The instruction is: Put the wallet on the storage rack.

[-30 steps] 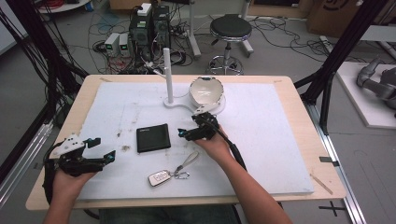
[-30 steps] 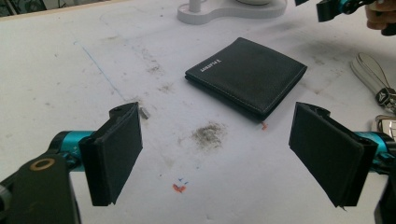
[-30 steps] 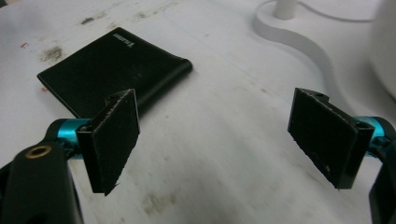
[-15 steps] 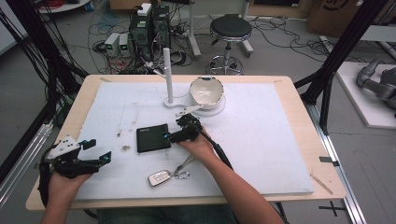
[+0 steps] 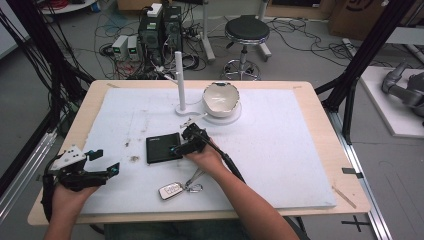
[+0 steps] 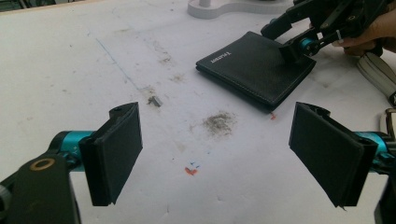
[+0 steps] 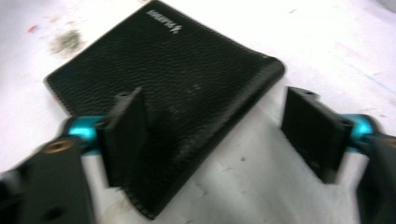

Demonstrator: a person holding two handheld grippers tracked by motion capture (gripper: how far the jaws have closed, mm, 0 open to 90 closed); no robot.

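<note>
Here the black leather wallet [image 5: 163, 148] lies flat on the white tabletop [image 5: 280, 145]: light, thin, supple but grippy, best pinched across its folded right edge. The right hand-held gripper [image 5: 181, 146] reaches low over that edge, its jaws just closing, not yet pressing. The left hand-held gripper [image 5: 102, 162] rests released, well apart.

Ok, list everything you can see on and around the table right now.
wallet: 1, black, mid-mat, right gripper's jaws at its edge
key fob: 1, silver, near edge, on a ring
bowl: 1, white, far centre
post: 1, white, upright, left of bowl
mat: 1, white, covers table
stool: 1, black, beyond table
left gripper: 1, black, open, left edge
right gripper: 1, black, jaws just closing, not pressing wallet
</note>
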